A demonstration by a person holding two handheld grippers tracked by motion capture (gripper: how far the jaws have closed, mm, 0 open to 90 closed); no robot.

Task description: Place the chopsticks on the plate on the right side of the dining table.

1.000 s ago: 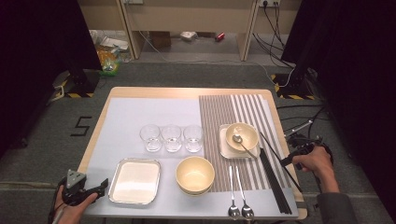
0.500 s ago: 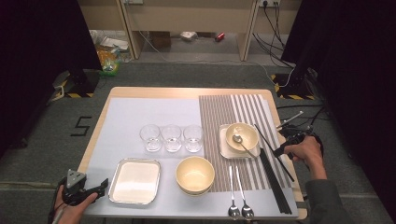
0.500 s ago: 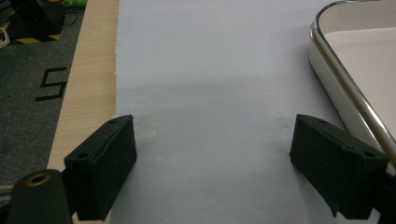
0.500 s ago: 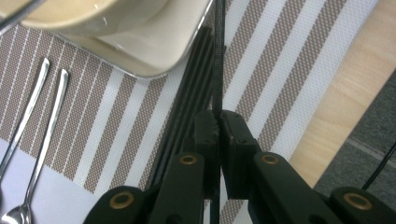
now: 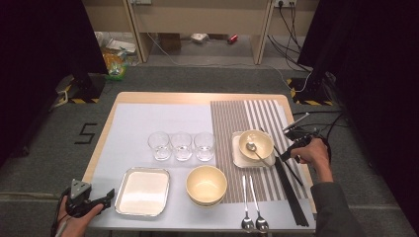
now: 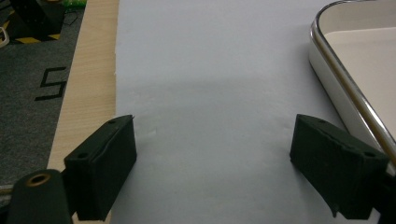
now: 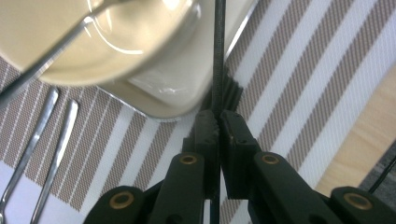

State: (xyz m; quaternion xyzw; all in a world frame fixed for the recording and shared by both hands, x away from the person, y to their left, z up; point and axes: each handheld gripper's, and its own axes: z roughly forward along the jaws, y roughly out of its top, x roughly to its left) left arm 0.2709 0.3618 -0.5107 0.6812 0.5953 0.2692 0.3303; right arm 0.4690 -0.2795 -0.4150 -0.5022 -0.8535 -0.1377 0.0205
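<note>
While the right tool (image 7: 218, 122) is clamped on one chopstick (image 7: 218, 51) at the bowl's (image 5: 256, 143) three o'clock, its placing looks unfinished, other chopsticks (image 5: 291, 192) lie at five o'clock, and the left tool (image 6: 215, 163) rests apart, empty, at the tray's (image 6: 343, 100) nine o'clock.

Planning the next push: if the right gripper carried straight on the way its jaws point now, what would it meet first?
Most likely the square plate under the small bowl. The right gripper, shut on a black chopstick, points at that corner; the chopstick tip would arrive first. Depth is hard to judge.
</note>
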